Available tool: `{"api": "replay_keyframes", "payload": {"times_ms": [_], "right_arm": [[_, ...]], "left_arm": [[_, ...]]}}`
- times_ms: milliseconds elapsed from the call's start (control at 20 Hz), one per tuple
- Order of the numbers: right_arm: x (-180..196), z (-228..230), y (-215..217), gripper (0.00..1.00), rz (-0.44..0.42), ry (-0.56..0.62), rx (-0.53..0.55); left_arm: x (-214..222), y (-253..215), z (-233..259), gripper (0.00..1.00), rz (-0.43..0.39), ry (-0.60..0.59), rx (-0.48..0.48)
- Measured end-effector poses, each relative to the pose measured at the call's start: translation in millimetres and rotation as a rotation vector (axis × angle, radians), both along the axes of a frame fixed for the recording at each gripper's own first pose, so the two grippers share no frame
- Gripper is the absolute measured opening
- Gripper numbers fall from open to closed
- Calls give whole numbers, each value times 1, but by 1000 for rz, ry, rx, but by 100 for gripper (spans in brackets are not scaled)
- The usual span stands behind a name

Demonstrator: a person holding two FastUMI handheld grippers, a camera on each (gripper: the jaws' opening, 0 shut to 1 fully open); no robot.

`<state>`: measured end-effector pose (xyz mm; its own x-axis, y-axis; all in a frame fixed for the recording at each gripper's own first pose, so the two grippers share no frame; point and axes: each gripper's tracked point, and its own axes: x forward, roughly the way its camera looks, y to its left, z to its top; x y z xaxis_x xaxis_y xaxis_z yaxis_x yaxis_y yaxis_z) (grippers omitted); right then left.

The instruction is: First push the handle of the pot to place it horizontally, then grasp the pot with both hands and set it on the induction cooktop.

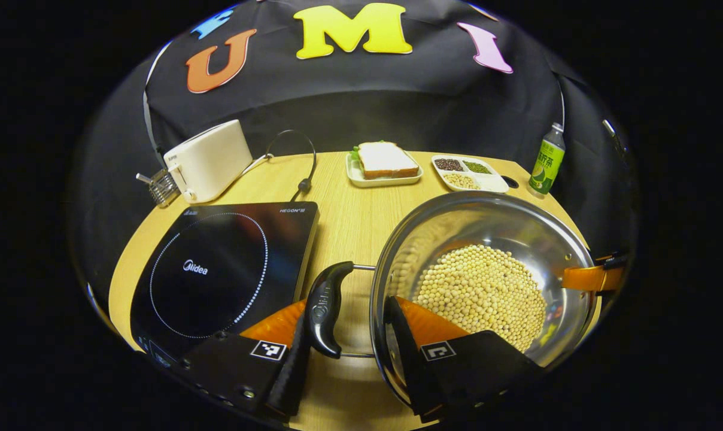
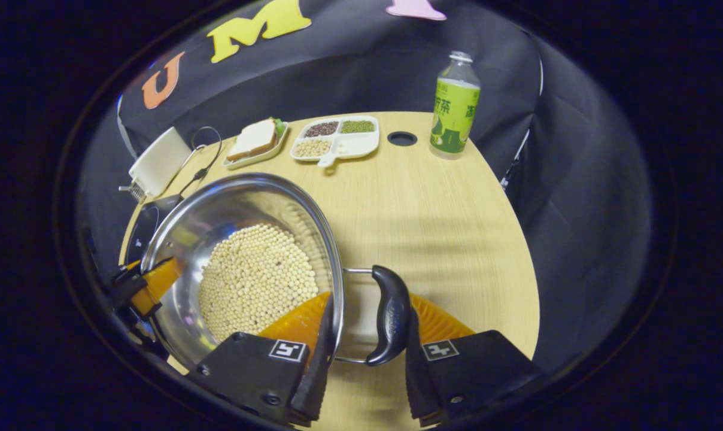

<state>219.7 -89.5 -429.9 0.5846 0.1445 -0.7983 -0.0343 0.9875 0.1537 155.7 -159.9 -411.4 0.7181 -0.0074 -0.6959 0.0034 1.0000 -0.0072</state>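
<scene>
Left tongs (image 1: 343,335) spread wide astride the near black curved handle (image 1: 324,308) of the shiny steel pot of pale soybeans (image 1: 481,293); right tongs (image 2: 367,341) likewise agape around the opposite black handle (image 2: 390,314) and rim. Poised on both sides for a level two-handed lift, not yet clamped. Pot resting on the pale wood worktop (image 2: 433,209), just beside the black glass induction cooktop (image 1: 218,269).

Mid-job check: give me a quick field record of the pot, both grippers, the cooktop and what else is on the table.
pot: steel pot, holding pale beans, on the wooden table, right of the cooktop
left gripper: open, fingers straddling the pot's left handle and rim
right gripper: open, fingers straddling the right handle and rim
cooktop: black induction cooktop, nothing on it
pot on cooktop: not yet
other items: toaster, sandwich plate, divided tray, green bottle
</scene>
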Motion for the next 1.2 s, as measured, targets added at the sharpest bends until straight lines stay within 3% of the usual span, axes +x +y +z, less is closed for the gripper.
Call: {"api": "replay_keyframes", "payload": {"times_ms": [600,1200], "right_arm": [[-10,39,14,53,-10,-56,8],[-16,95,82,56,23,-123,10]], "left_arm": [[-3,12,34,64,-7,-42,-28],[-7,83,77,64,32,-93,-53]]}}
